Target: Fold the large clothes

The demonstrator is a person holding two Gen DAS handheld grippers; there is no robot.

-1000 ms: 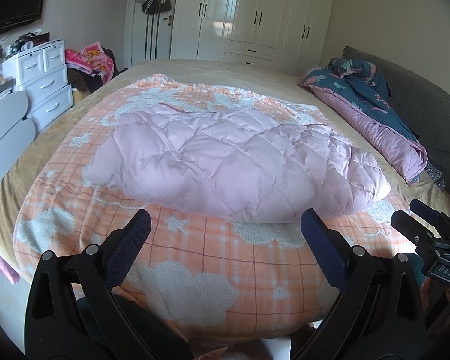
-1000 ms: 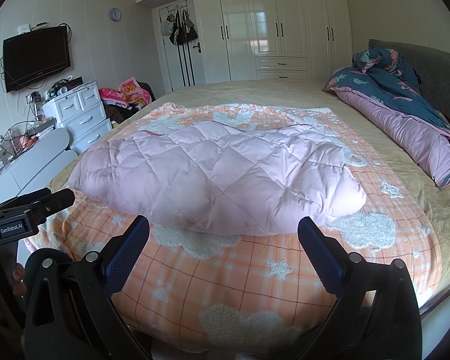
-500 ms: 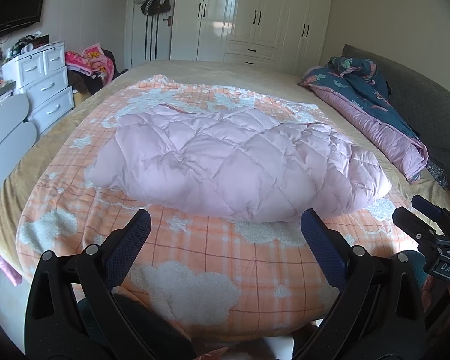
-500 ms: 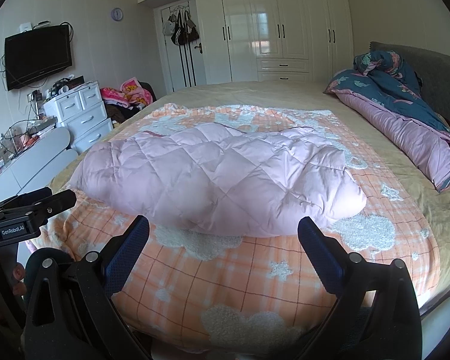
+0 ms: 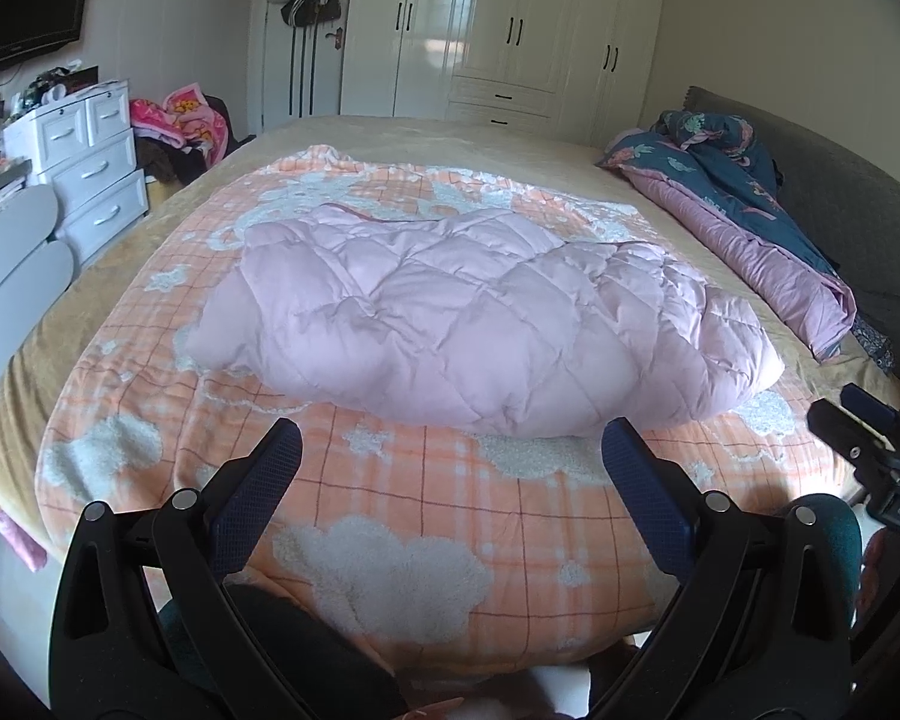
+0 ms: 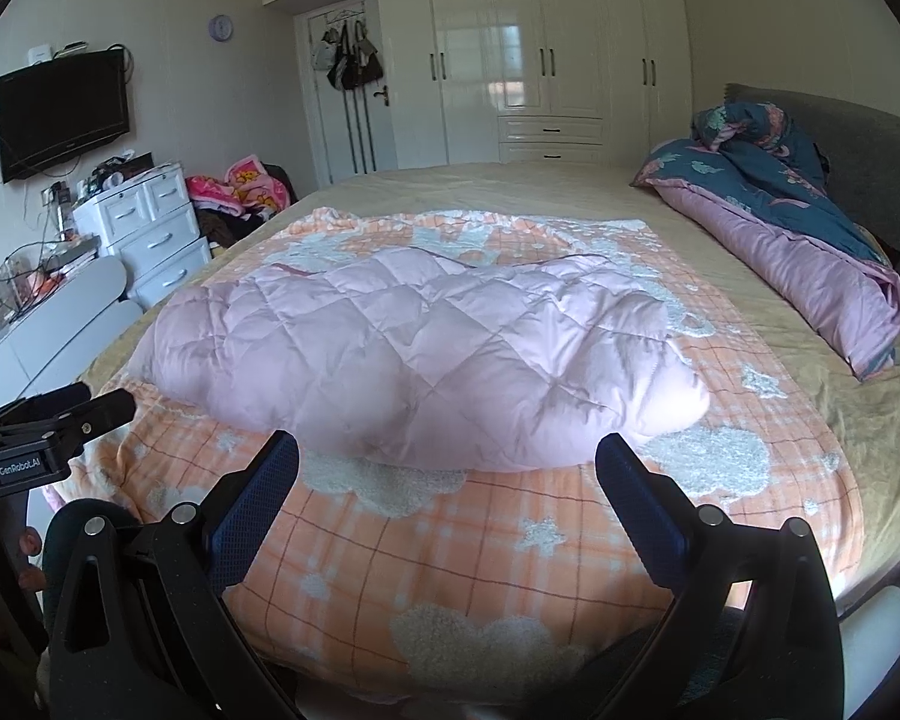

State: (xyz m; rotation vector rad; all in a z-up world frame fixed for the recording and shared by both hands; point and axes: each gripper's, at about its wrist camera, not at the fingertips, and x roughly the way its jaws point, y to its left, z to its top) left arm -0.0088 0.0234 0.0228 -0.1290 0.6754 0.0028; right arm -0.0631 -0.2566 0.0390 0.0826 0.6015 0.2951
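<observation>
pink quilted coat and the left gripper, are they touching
Apart. In the left wrist view the left gripper has its jaws open and empty, with a strip of the orange plaid blanket showing between the fingertips and the near edge of the pink quilted coat.

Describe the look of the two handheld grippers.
Both match: the left gripper and right gripper have black angular frames with silver rivets and blue textured finger pads. The left one's body bears a "GenRobot.AI" label.
</observation>
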